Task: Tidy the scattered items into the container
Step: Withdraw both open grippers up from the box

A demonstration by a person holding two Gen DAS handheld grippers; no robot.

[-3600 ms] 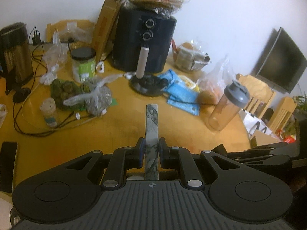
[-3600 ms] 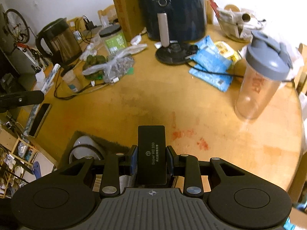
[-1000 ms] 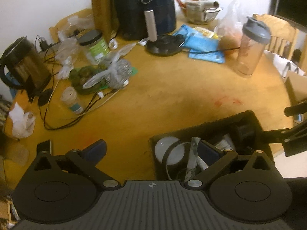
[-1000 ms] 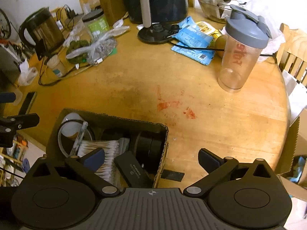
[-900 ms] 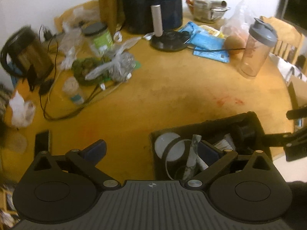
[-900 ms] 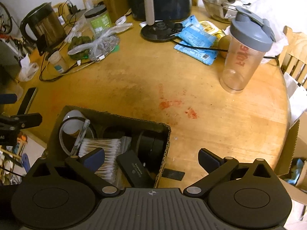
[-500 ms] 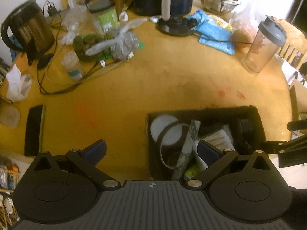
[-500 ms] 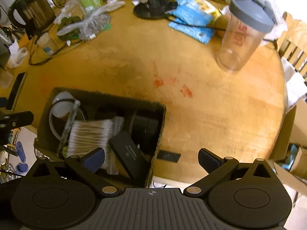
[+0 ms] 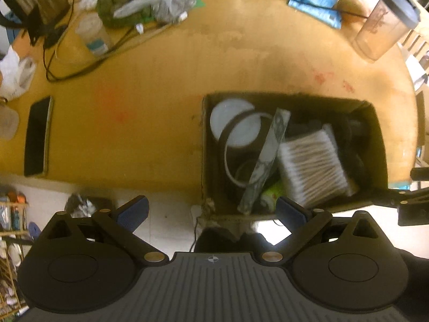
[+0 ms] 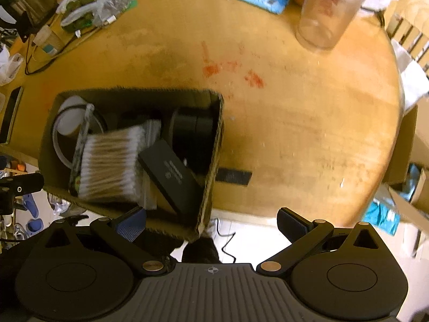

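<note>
Both sets of tongs hang spread wide and empty above the near edge of the surface (image 10: 295, 123): the left tongs (image 9: 211, 212) over the near wall of the cardboard box (image 9: 205, 145), the right tongs (image 10: 211, 221) over the box's near right corner. The box sits at that near edge, partly overhanging it, likely so items can be dropped straight in from above. Inside, a marbled strip (image 9: 265, 158) leans diagonally against a white disc with a dark ring (image 9: 236, 123), a pack of cotton swabs (image 10: 107, 161) lies in the middle, and a flat black case (image 10: 171, 174) rests tilted against the right wall beside a black cylinder (image 10: 191, 128). The case carries pale print and a small round logo, too blurred to read. Farther back by the right edge stands a shaker bottle (image 10: 327, 8) with red lettering that cannot be made out. A dark flat slab (image 9: 37, 136) lies at the near left edge; whether it belongs to the tidy-up is unclear
</note>
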